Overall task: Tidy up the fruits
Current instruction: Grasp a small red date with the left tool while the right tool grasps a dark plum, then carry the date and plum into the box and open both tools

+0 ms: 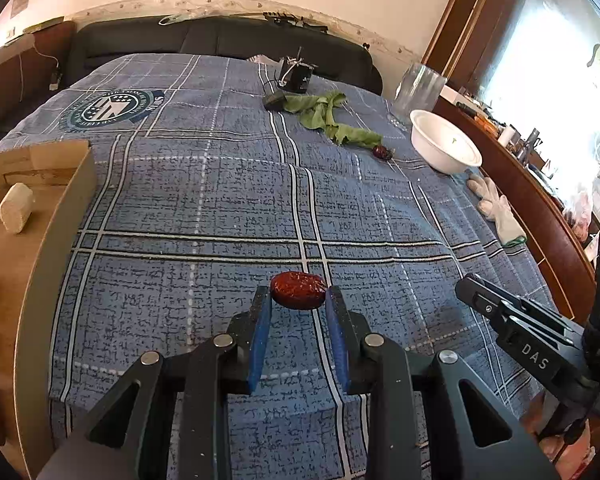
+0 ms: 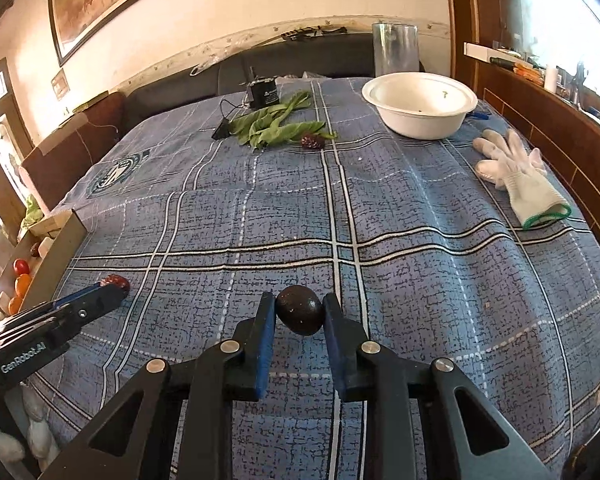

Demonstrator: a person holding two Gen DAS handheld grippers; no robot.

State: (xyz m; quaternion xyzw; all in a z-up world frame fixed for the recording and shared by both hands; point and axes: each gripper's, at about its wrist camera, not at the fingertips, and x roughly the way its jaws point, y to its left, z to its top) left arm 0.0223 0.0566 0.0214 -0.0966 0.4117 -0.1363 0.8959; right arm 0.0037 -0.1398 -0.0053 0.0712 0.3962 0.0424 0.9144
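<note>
A wrinkled red date (image 1: 298, 290) lies on the blue plaid cloth between the fingertips of my left gripper (image 1: 298, 300); the jaws flank it closely, and I cannot tell if they pinch it. It also shows in the right wrist view (image 2: 116, 281). My right gripper (image 2: 299, 312) is shut on a dark round fruit (image 2: 300, 309), held just above the cloth. A second red date (image 2: 313, 141) lies far off beside green leaves (image 2: 274, 124). A white bowl (image 2: 420, 120) stands at the far right. A cardboard box (image 1: 52, 216) at the left holds orange and red fruits (image 2: 20, 280).
A white work glove (image 2: 516, 176) lies at the right edge of the cloth. A clear glass (image 2: 395, 52) stands behind the bowl. A small black device (image 2: 264, 96) with a cable sits at the far end. A wooden bed frame (image 2: 560, 136) borders the right side.
</note>
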